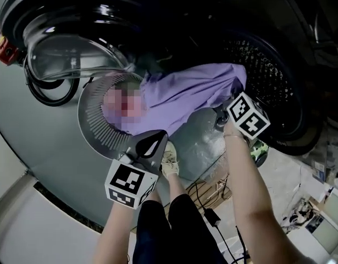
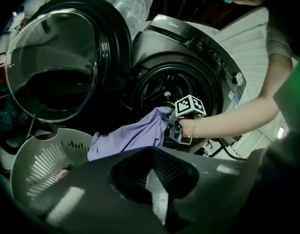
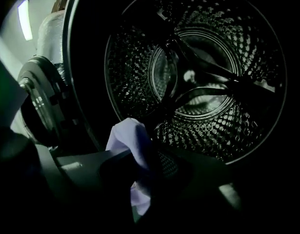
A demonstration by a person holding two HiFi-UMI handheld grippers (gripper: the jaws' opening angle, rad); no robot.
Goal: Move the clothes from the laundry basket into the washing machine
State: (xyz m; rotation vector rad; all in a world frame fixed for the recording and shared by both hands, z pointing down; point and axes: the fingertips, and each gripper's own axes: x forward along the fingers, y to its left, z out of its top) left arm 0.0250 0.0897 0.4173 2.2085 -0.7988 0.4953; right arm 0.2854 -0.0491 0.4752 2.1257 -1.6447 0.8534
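A purple garment (image 1: 190,89) stretches from the grey slatted laundry basket (image 1: 94,131) up to the mouth of the washing machine drum (image 1: 267,65). My right gripper (image 1: 221,114) is shut on the garment's far end at the drum's rim. In the right gripper view the cloth (image 3: 132,140) bunches between the jaws, with the empty perforated drum (image 3: 208,82) just ahead. My left gripper (image 1: 155,139) hovers over the basket's near edge, shut, with nothing in it. The left gripper view shows the garment (image 2: 135,135), the basket (image 2: 37,165) and the right gripper (image 2: 176,126).
The round glass door (image 1: 64,59) stands swung open to the left of the drum. A black hose (image 1: 48,95) loops below the door. Cables (image 1: 207,197) lie on the floor by the person's legs and shoe (image 1: 170,164). Something pink (image 2: 63,172) lies in the basket.
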